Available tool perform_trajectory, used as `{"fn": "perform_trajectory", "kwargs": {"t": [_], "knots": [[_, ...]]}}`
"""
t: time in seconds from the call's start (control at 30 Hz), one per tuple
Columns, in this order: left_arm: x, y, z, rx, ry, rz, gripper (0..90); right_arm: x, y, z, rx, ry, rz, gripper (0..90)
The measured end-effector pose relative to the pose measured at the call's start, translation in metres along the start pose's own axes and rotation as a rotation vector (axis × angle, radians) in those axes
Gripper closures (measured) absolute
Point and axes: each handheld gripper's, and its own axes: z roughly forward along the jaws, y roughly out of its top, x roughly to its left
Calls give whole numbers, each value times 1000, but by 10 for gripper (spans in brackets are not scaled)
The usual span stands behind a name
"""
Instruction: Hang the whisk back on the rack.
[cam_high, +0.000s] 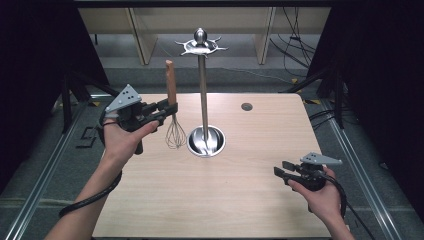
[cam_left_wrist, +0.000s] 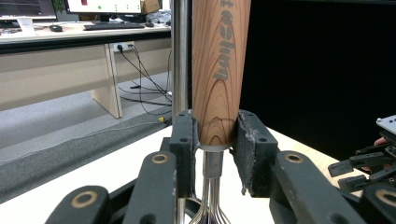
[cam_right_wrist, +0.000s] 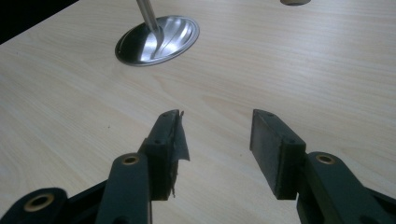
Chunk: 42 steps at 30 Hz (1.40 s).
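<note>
Whisk (cam_high: 173, 112) sits upright in the left gripper (cam_high: 167, 109), jaws clamped on the base of its wooden handle, wires hanging down, at about 9 o'clock from the steel stand (cam_high: 203, 75). Probably held vertical to hang from the top hooks. Right gripper (cam_high: 284, 170) idles open and empty over the table (cam_high: 250, 200), around 4 o'clock.

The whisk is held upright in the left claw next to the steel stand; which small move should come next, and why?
Probably raise the whisk toward the hooks on top of the stand. The left claw grips the wooden handle near its lower end, wires down, and the handle's top sits well below the hooks. The right claw is open and apart over the table.
</note>
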Motion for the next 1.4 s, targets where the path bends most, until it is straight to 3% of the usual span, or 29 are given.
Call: {"fn": "perform_trajectory", "kwargs": {"t": [0.2, 0.9, 0.97, 1.4], "knots": [[2, 2, 2, 5, 8, 7, 695, 0, -1, 1, -16, 6, 5, 536], [9, 13, 9, 8, 3, 19, 695, 0, 0, 0, 4, 5, 8, 534], [9, 15, 10, 11, 6, 20, 695, 1, 0, 0, 18, 11, 27, 534], [13, 18, 13, 27, 5, 22, 695, 1, 0, 1, 12, 7, 14, 533]]}}
